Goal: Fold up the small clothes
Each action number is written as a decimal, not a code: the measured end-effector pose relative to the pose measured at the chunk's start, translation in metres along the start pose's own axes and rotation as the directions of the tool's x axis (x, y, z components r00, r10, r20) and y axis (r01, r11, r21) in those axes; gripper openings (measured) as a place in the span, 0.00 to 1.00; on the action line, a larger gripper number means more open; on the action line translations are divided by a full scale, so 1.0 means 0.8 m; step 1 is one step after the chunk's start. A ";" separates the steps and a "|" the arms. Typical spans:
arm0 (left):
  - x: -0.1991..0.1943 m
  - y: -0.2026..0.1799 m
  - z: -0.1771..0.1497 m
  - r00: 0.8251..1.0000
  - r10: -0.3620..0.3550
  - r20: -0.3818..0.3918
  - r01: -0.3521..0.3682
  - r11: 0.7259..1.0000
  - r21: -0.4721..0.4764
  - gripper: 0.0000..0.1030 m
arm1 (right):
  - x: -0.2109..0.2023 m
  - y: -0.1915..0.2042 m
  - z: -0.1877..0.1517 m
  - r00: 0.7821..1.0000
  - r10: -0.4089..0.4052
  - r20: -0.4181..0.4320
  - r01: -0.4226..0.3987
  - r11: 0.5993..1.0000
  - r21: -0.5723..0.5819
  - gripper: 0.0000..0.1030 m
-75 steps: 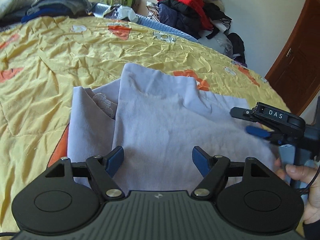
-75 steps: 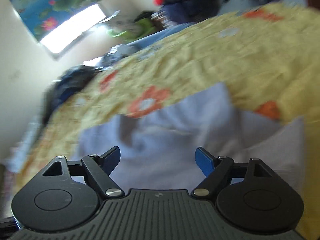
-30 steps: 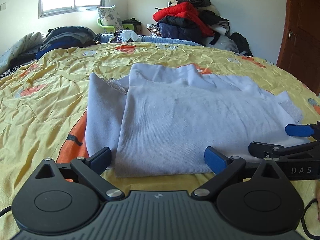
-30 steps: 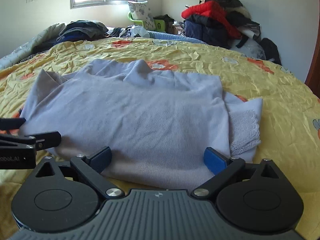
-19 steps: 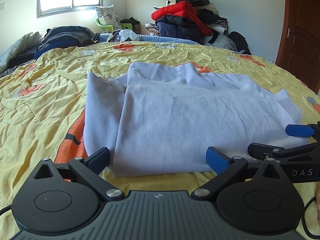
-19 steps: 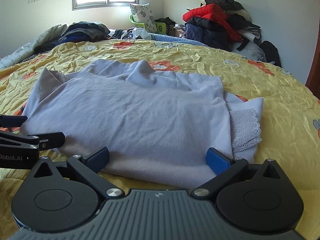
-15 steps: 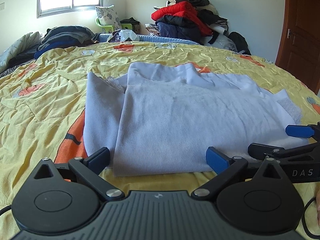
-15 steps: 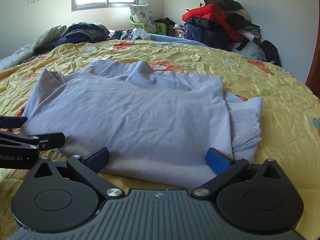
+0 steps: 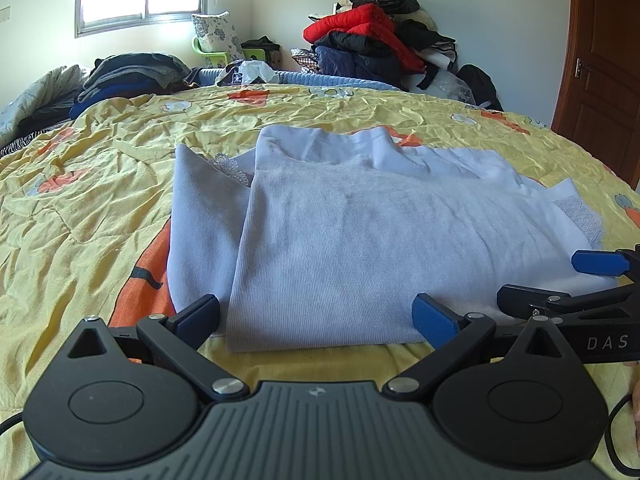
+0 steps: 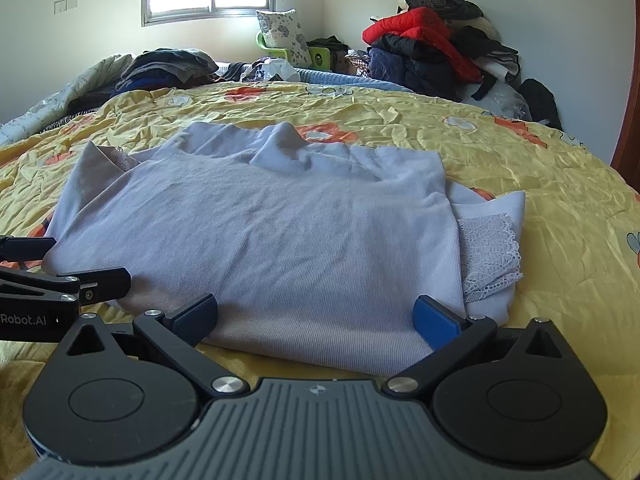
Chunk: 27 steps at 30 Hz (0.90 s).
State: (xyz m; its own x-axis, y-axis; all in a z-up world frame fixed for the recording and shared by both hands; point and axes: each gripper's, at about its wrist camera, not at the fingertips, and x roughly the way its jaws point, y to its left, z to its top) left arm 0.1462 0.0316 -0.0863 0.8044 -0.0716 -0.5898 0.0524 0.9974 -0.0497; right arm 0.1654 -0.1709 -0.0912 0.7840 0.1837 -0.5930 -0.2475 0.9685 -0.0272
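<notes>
Left gripper [image 9: 316, 316] low at the near hem, jaws wide apart, holding nothing; blue fingertips [image 9: 434, 317] sit just off the fabric edge. Right gripper [image 10: 316, 316] same pose beside it, jaws spread, empty, straddling the near hem toward the garment's right side. Both hover at the bed edge, close together, each visible in the other's view.

Task thing: pale lilac knit top [image 9: 360, 240], lying flat on the yellow quilt [image 9: 80, 200] of the bed, near edge just ahead of both grippers. Sides look already folded in: a folded flap runs down its left, and a lace-trimmed cuff [image 10: 488, 252] pokes out from under the body panel on the right; a bit of lace also shows at the upper left. Collar end points away, toward the far side of the bed. Some wrinkles near the collar; can't tell if the layers underneath lie smooth.

Progress, judged: the sleeve/side folds look done, the lengthwise fold not yet made. Likely left: pinch both near hem corners, carry the hem to the collar, flatten.

Farther back: a dark folded clothes stack [image 9: 132, 76] at the far left of the bed, a pile of jackets [image 9: 372, 44] in the corner, window [image 9: 144, 0], wooden door [image 9: 604, 60] at right.
</notes>
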 end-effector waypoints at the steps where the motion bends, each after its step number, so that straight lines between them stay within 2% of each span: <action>1: 0.000 0.000 0.000 1.000 0.001 0.000 -0.001 1.000 0.001 1.00 | 0.000 0.000 0.000 1.000 0.001 0.000 -0.001 1.000 0.002 1.00; 27: -0.004 0.002 0.001 1.000 -0.009 0.009 0.009 1.000 -0.014 1.00 | 0.001 -0.002 -0.001 1.000 0.013 0.005 -0.013 1.000 0.017 1.00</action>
State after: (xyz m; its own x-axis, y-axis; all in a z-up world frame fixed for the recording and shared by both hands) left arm 0.1441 0.0335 -0.0836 0.8091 -0.0809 -0.5821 0.0518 0.9964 -0.0665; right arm 0.1659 -0.1722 -0.0920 0.7835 0.1974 -0.5892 -0.2481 0.9687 -0.0055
